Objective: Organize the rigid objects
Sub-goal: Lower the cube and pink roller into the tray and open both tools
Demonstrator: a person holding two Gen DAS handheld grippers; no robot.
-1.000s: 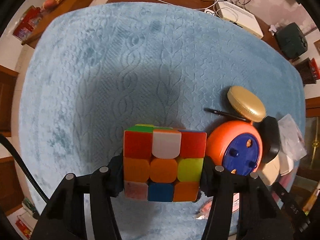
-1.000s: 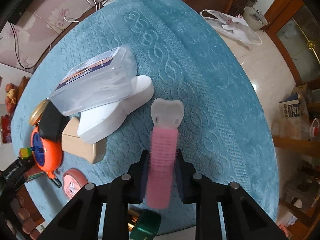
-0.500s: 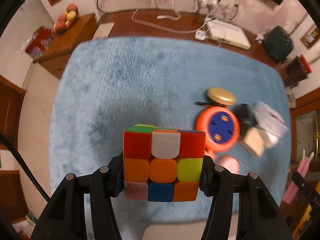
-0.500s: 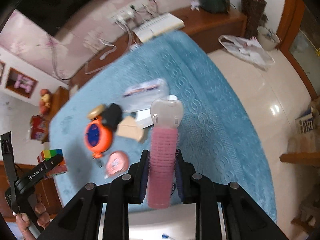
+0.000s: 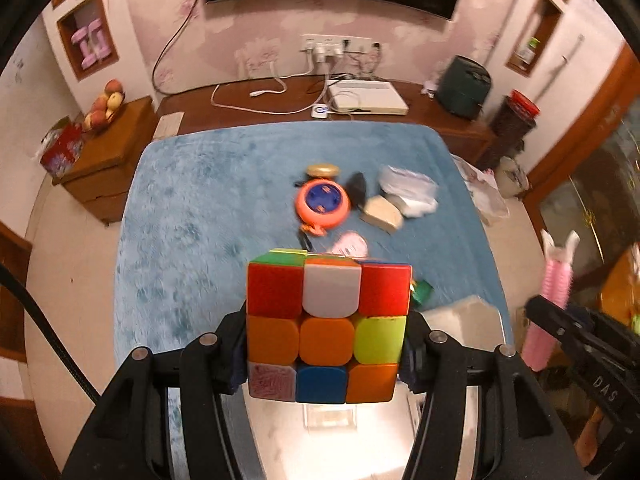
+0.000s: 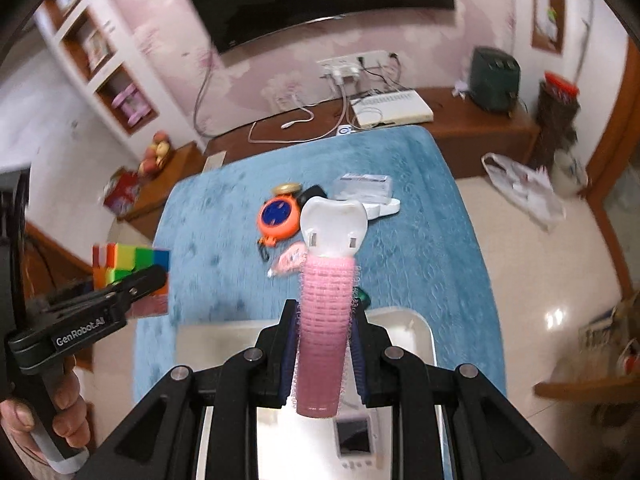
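Observation:
My left gripper [image 5: 326,354] is shut on a multicoloured puzzle cube [image 5: 326,324], held high above the near end of the blue blanket [image 5: 208,216]; it also shows in the right wrist view [image 6: 128,268]. My right gripper [image 6: 324,344] is shut on a pink hair roller with a white clip end [image 6: 326,304], held above a white tray [image 6: 420,334]. The roller shows at the right in the left wrist view [image 5: 550,304].
On the blanket lie an orange round reel with a blue centre [image 5: 322,204], a gold disc [image 5: 322,169], a black object [image 5: 356,188], a tan box [image 5: 380,213], a clear plastic box [image 6: 364,188], a pink oval item [image 5: 349,245]. A white device [image 6: 354,440] lies in the tray.
Both grippers have risen and pulled back from the blanket with their objects; the pile of items now looks far smaller, and the white tray has come into view below.

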